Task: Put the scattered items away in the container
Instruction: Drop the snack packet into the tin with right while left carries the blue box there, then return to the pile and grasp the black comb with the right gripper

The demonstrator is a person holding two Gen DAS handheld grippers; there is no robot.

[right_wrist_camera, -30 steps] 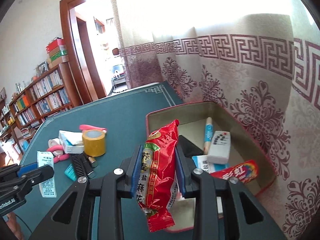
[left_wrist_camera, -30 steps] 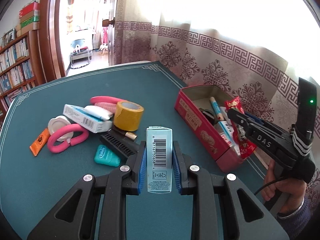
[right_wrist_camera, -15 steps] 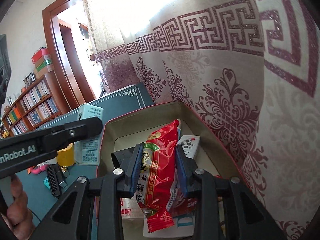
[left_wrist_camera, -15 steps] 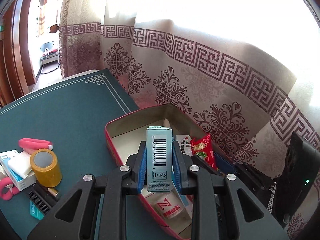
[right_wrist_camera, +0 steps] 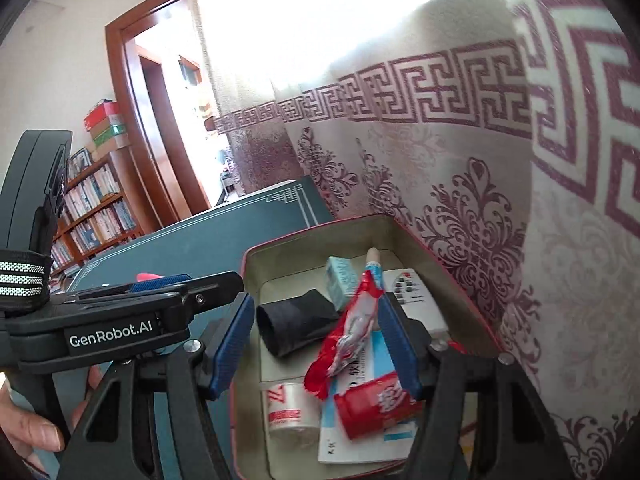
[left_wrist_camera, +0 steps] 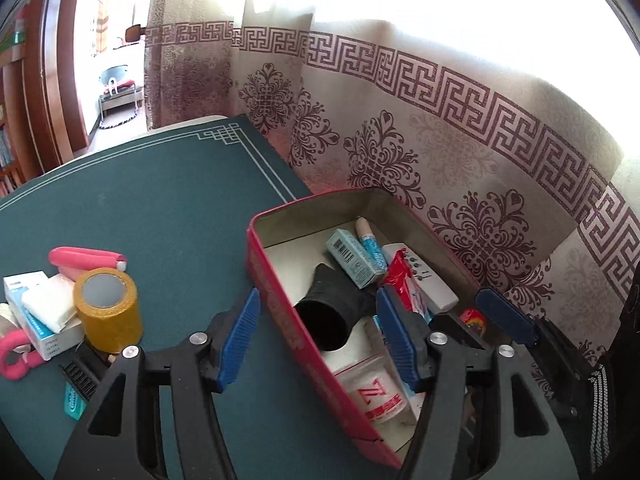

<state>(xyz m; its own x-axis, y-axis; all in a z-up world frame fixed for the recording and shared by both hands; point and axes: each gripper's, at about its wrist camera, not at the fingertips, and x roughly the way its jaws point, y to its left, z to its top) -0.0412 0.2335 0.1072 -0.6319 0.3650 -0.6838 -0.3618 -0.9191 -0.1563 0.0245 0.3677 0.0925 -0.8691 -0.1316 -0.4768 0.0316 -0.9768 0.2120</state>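
Both grippers' jaws have just been opening: left gripper [left_wrist_camera: 316, 340] is gaping, empty, straddling the tin [left_wrist_camera: 280, 308] wall; right gripper [right_wrist_camera: 316, 344] is gaping too, red packet [right_wrist_camera: 352, 328] lying loose between pads. Teal box [left_wrist_camera: 352, 258] is lying in the tin's far end. Tape [left_wrist_camera: 108, 310] is sitting on the table [left_wrist_camera: 160, 208].

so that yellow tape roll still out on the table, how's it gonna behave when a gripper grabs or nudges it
The yellow tape roll stands on its flat end, so a nudge would probably slide it rather than roll it; tipped over, it likely rolls. Its thick wound wall looks stiff, so it should hold shape in a grip. The glossy surface may be slightly slippery.
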